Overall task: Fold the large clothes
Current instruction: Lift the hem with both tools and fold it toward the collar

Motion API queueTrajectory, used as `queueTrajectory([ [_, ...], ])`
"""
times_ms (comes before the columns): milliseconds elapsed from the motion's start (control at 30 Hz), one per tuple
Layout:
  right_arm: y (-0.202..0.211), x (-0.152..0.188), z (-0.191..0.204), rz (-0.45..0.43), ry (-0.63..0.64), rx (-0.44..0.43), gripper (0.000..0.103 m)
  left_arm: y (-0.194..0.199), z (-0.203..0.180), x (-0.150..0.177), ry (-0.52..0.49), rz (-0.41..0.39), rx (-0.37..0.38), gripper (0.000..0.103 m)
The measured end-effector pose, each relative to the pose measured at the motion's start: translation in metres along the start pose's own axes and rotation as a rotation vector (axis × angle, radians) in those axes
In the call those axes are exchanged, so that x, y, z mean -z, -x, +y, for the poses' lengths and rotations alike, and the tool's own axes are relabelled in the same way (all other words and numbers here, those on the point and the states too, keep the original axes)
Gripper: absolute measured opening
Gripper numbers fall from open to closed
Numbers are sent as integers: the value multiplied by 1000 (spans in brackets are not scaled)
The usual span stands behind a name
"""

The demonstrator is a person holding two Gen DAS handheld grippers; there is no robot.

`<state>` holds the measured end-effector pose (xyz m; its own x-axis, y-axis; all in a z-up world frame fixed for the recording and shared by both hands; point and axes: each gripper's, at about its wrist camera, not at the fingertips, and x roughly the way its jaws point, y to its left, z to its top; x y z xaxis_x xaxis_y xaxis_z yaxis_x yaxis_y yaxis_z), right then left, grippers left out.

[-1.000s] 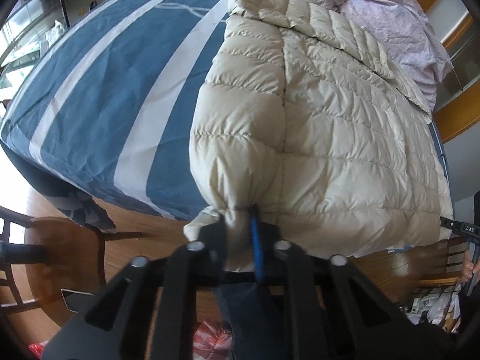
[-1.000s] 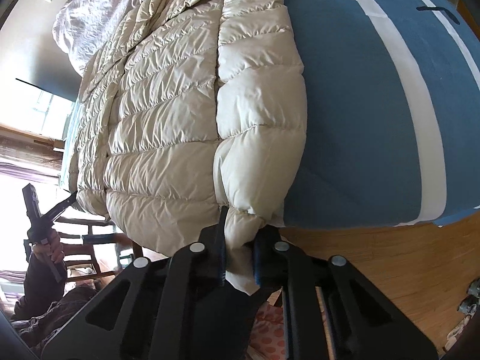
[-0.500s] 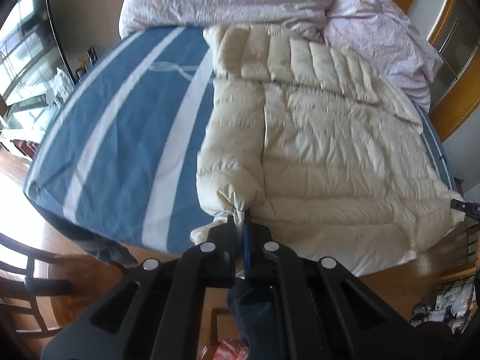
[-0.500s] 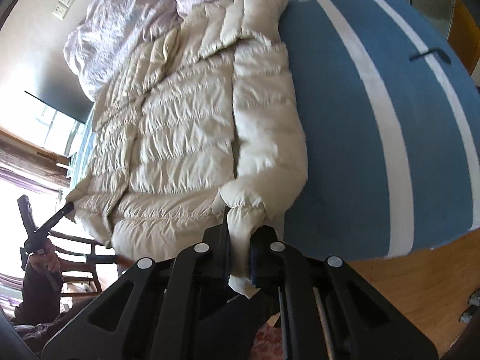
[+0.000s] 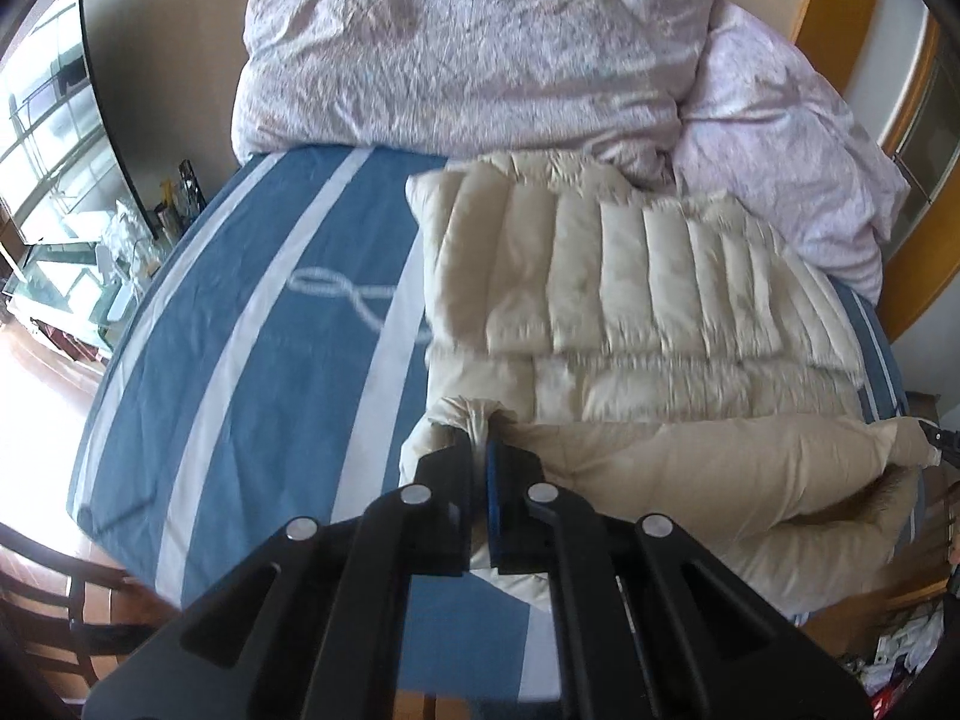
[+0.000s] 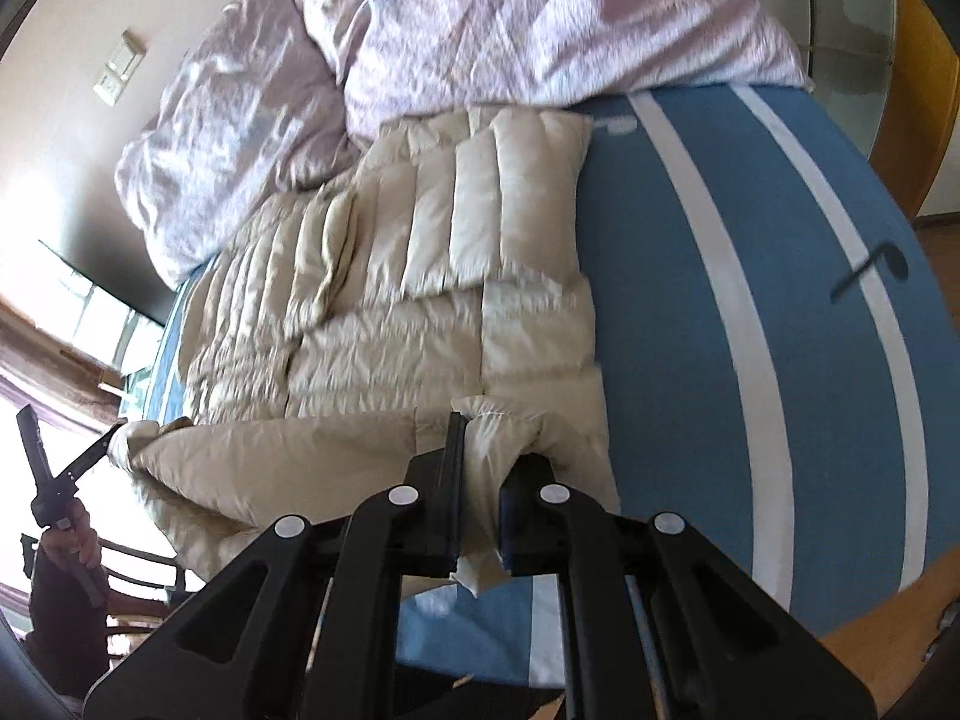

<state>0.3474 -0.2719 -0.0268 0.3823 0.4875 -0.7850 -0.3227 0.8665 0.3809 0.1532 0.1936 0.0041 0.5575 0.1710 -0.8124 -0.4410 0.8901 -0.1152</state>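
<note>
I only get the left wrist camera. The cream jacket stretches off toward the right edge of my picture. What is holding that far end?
Observer: The right gripper. The right wrist view shows its fingers clamped on a bunched corner of the jacket.
Operator: Is a person visible anywhere?
Observer: Yes, at that view's left edge a hand grips the handle of the left gripper.
Operator: Anything on the wall?
Observer: A switch plate, beside the pink duvet.
</note>
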Motion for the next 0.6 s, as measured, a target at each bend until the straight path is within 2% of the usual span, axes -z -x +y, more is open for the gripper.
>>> queueTrajectory([
  [267,-28,-56,2,-91,-79,1,9,-36,-3,-72,24,-24,4,4],
  [600,-76,-128,26,-171,-119,92,9,-96,-8,-149,59,-22,-19,4],
])
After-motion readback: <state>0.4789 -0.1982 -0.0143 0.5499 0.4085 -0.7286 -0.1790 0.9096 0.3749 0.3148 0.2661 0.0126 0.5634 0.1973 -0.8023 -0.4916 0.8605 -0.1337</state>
